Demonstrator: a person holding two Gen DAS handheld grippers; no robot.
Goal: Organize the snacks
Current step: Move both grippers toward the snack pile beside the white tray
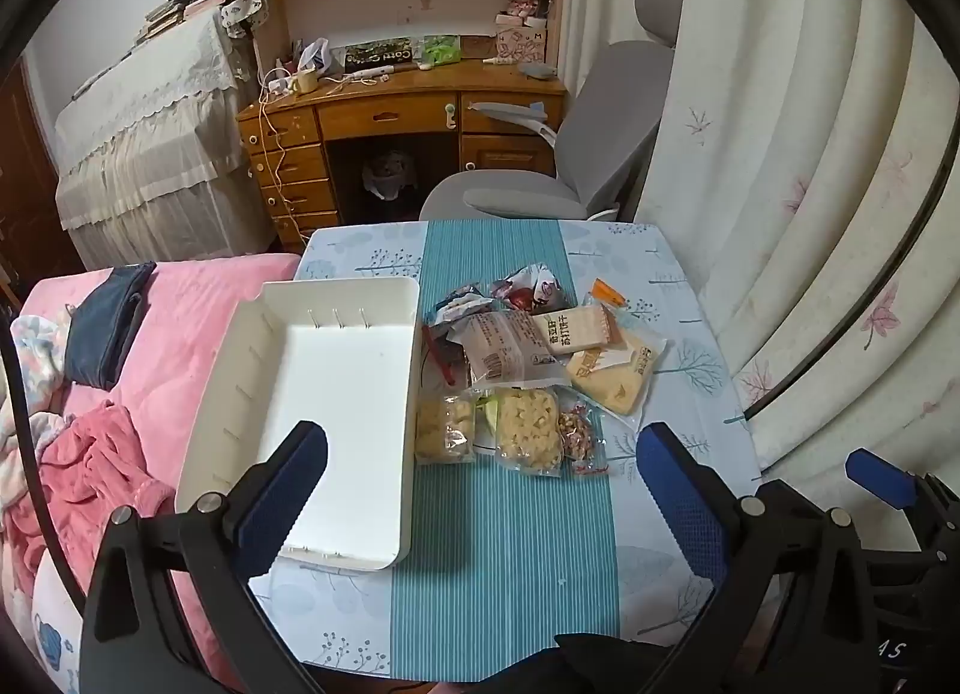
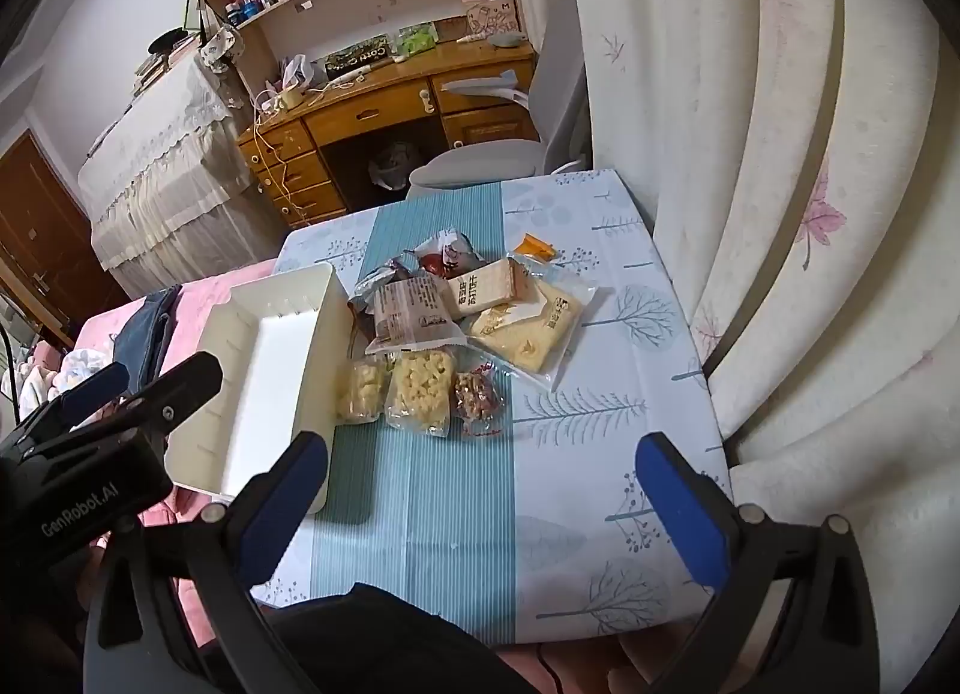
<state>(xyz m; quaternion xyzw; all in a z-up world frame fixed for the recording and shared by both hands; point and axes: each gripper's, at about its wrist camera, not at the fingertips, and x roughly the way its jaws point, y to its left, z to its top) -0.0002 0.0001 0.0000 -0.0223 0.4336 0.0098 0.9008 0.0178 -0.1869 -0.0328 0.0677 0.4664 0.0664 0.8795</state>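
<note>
both tongs, left tongs point(image 1: 480, 478) and right tongs point(image 2: 483, 487), hang spread and hold nothing above the bench's near edge. the white organizer tray point(image 1: 336, 388) at the bench's left edge holds nothing; the snack packets point(image 1: 528, 376) lie heaped mid-bench just beside it, so sorting looks unstarted.

Left tool point(image 1: 480, 478) spread wide, right tool point(image 2: 480, 484) spread wide, both unloaded

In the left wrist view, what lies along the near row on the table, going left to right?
White tray → small bag of pale puffed snacks → larger bag of the same puffs → little packet of nuts.
</note>
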